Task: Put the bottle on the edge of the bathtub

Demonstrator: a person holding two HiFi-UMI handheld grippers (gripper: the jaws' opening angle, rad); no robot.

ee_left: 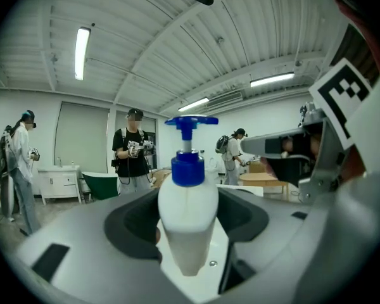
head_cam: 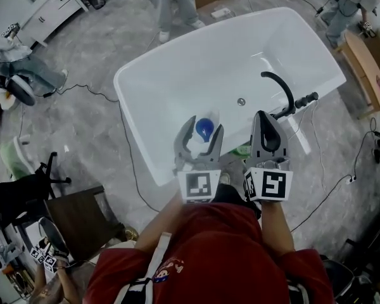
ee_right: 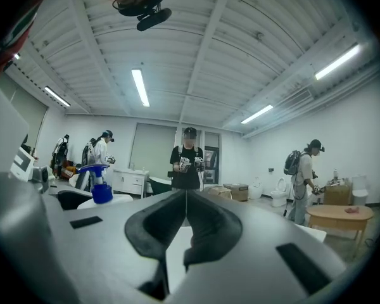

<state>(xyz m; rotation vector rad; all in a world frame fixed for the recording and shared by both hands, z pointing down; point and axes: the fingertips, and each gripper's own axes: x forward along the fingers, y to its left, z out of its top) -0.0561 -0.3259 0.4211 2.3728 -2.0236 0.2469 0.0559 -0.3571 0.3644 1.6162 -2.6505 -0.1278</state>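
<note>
Your left gripper [head_cam: 201,135] clamps the bottle [ee_left: 187,211] upright, just inside the bathtub [head_cam: 130,116]'s near rim; your right gripper [head_cam: 265,120]'s jaws are together

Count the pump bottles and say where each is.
1. The white, blue-capped bottle is clamped in the left tongs, over the bathtub's near side. Others may be hidden elsewhere in the room.
</note>
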